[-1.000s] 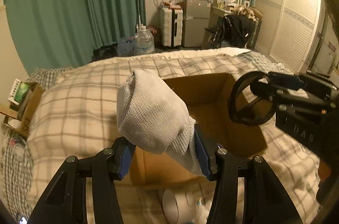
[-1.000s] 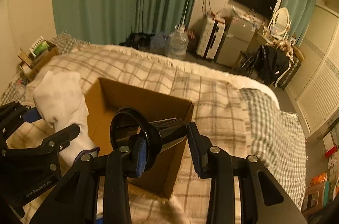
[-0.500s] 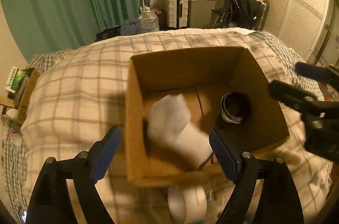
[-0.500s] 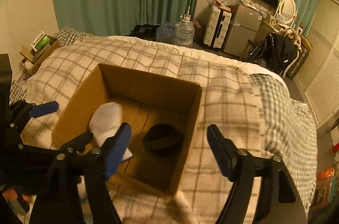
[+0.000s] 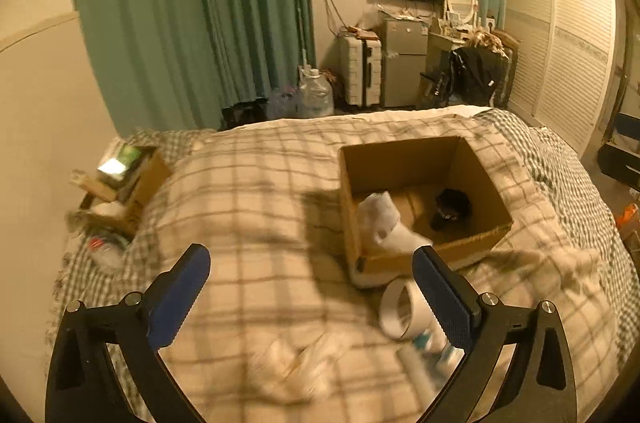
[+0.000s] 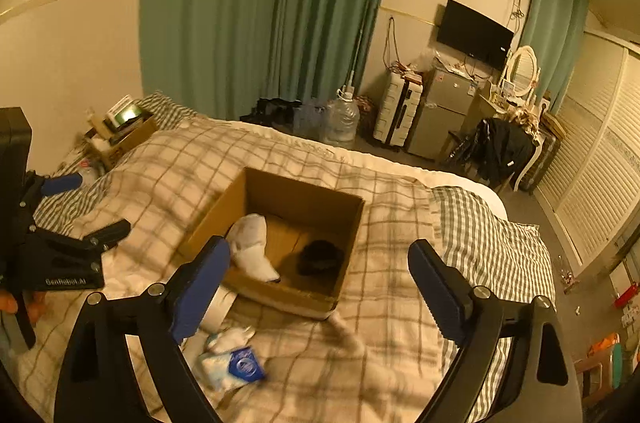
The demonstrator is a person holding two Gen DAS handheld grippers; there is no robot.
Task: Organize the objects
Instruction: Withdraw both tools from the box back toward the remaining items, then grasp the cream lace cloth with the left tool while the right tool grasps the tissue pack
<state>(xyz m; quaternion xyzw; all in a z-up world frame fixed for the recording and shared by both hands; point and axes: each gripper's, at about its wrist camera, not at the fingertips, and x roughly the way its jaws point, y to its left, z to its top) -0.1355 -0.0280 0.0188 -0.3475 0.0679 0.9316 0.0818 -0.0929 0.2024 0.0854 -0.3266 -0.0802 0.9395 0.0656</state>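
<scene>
An open cardboard box (image 5: 486, 183) (image 6: 340, 263) sits on the plaid bed. Inside lie a white sock (image 5: 384, 219) (image 6: 250, 243) on the left and a black round object (image 5: 452, 209) (image 6: 322, 257) on the right. My left gripper (image 5: 312, 299) is open and empty, pulled back above the bed to the box's near left. My right gripper (image 6: 320, 293) is open and empty, above the box's near edge. A white tape roll (image 5: 400, 311) (image 6: 218, 305), white cloth and a blue-labelled packet (image 6: 240, 367) lie on the bed in front of the box.
The left gripper's body (image 6: 52, 255) shows at the left of the right wrist view. A small box of items (image 5: 124, 175) stands at the bed's left edge. A water jug (image 5: 314, 97), suitcase and fridge stand beyond the bed by green curtains.
Both grippers opened and dropped the sock and the black object into the box, then pulled back and up. The left gripper moved left; the box looks smaller and farther.
</scene>
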